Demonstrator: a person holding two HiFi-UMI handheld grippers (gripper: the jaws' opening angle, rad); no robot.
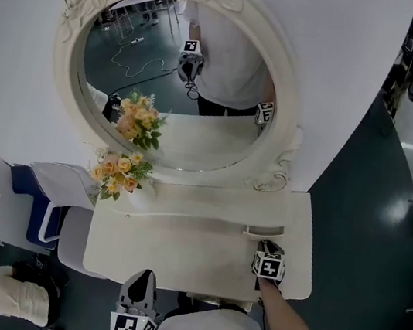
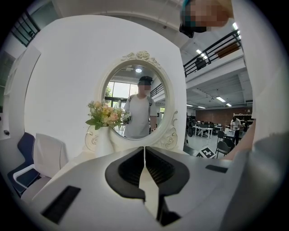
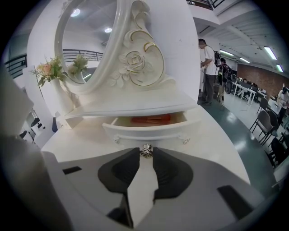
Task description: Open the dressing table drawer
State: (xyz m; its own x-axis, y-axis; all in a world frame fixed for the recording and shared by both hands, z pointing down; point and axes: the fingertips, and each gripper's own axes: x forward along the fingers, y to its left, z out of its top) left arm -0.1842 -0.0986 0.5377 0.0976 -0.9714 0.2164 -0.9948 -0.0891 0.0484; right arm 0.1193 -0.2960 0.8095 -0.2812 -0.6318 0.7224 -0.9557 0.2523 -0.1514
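A white worktop [image 1: 176, 253] sits under the oval mirror [image 1: 174, 76]. The drawer [image 3: 149, 131], below the mirror's right scroll, sits part-way out, and the right claw [image 3: 145, 155] is clamped on its knob [image 3: 146, 150]. More pull probably remains. The left claw [image 2: 144, 153] is closed and empty.

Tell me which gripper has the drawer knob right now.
The right gripper: its jaws pinch the silver knob of the partly open drawer. The left gripper is shut on nothing, aimed at the mirror.
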